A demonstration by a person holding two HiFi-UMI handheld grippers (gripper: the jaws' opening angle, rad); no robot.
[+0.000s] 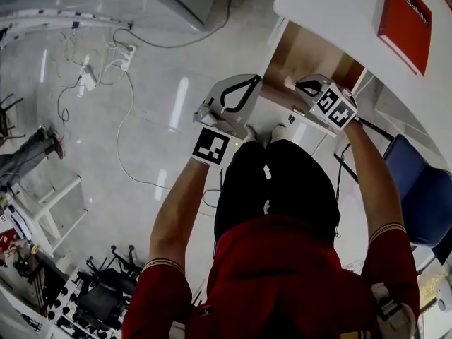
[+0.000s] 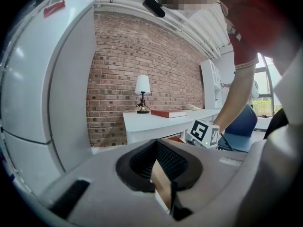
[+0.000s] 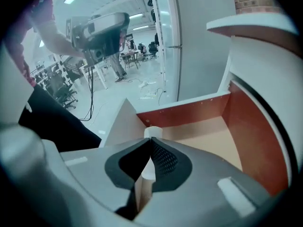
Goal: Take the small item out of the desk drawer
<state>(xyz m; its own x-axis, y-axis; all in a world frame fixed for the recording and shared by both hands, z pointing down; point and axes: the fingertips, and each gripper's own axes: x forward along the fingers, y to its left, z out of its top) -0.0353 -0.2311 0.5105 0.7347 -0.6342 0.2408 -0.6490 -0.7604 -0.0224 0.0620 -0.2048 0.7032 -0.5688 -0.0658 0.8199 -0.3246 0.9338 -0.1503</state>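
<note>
Head view: the brown-lined wooden drawer [image 1: 305, 54] stands open under the white table's [image 1: 332, 9] edge. Left gripper view: the left tongs [image 2: 156, 144] are clenched on nothing evident. Right gripper view: the right tongs [image 3: 150, 140] are clenched tip to tip at the small white cylinder [image 3: 152, 132] near a drawer corner; it is likely light, stiff and smooth, so pinch its sides.

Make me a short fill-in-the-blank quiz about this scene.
1. The right gripper is shut on a small cylinder whose colour is ____.
2. That cylinder is inside the desk's open ____.
3. The book lying on the desk is ____.
4. Near the book, in front of the brick wall, stands a ____.
Missing words: white; drawer; red; lamp.
</note>
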